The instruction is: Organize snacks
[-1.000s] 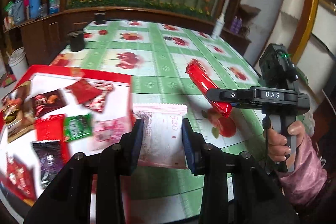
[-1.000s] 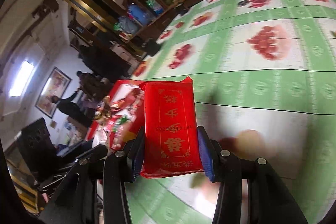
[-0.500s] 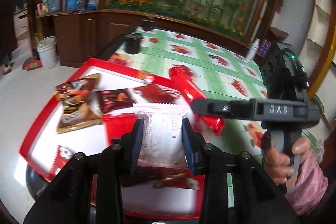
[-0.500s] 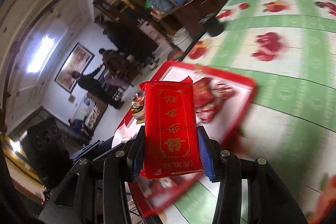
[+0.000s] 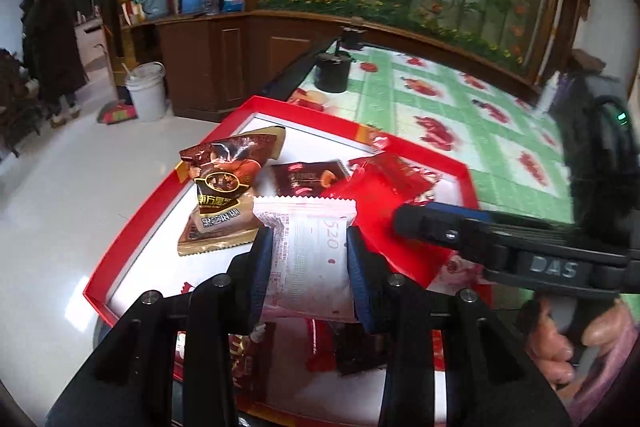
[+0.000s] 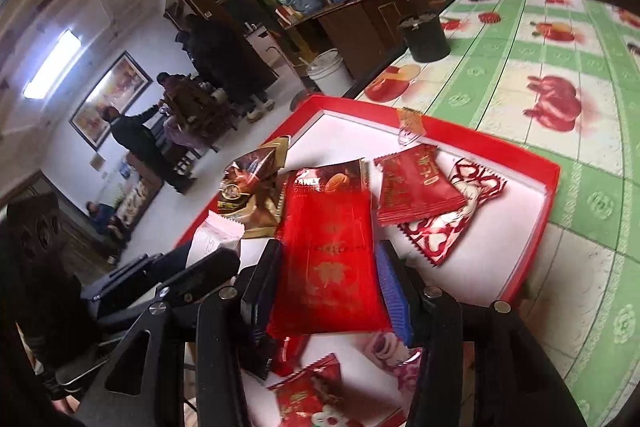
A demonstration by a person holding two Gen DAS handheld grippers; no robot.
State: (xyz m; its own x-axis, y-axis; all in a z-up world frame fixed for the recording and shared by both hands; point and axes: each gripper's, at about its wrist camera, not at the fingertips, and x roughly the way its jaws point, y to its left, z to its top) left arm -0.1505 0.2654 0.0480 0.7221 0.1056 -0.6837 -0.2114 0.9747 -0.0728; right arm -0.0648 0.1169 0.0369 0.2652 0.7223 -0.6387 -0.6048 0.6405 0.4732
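Green fruit-print cloth is covering the worktop (image 6: 592,155), with a red tray (image 6: 548,195) of snacks lying under both tongs. Left tongs (image 5: 310,259) are clenching a pale pink packet (image 5: 312,255) above the tray. Right tongs (image 6: 328,279) have just been widening, with a red packet (image 6: 328,259) between their pads, over the tray; whether they are gripping is unclear.

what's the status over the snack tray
Left hand-held gripper shut on pink packet. Right hand-held gripper opening around red packet. Both over red tray, snacks beneath.
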